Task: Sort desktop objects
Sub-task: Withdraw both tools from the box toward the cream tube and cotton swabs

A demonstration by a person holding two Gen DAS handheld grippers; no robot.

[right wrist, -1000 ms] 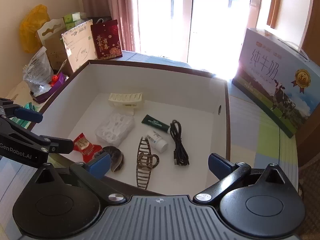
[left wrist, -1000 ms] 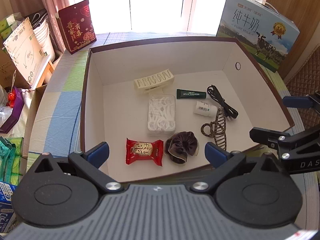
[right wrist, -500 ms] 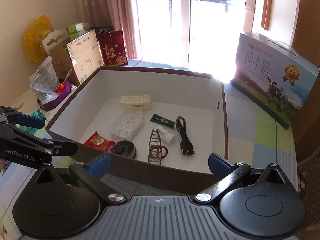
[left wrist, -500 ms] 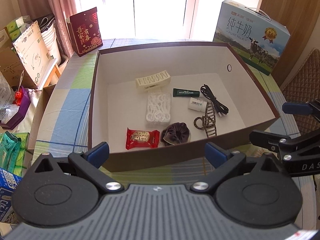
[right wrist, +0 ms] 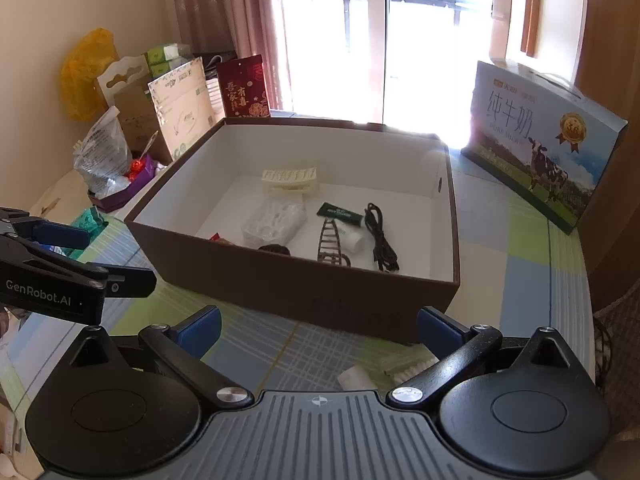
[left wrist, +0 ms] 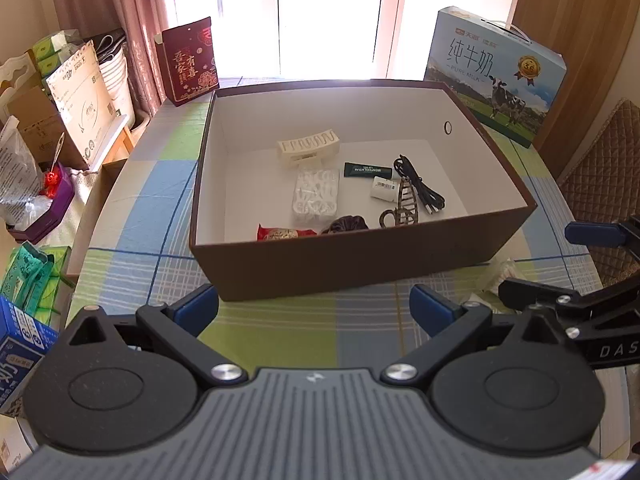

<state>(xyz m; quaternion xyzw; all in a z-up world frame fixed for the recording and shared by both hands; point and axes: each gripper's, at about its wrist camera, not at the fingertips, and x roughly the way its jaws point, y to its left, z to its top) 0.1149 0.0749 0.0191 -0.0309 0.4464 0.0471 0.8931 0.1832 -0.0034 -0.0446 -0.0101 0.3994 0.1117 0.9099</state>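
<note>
Both claws, left claw (left wrist: 314, 306) and right claw (right wrist: 318, 326), hung spread apart and empty over the desk (left wrist: 132, 216) before the brown box (left wrist: 360, 256). Most items lay inside; a white toothbrush-like item (right wrist: 384, 372) beside it seemingly remained unsorted.

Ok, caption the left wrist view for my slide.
Open left tool hovers before a brown box holding hair clips, cable and snack.

A room in a home. Pink curtains (left wrist: 120, 12) by a sunny glass door (left wrist: 328, 16), a checked cloth on the table (left wrist: 132, 208), a milk gift box (left wrist: 496, 76), a red gift bag (left wrist: 188, 60), a padded chair (left wrist: 600, 184).
</note>
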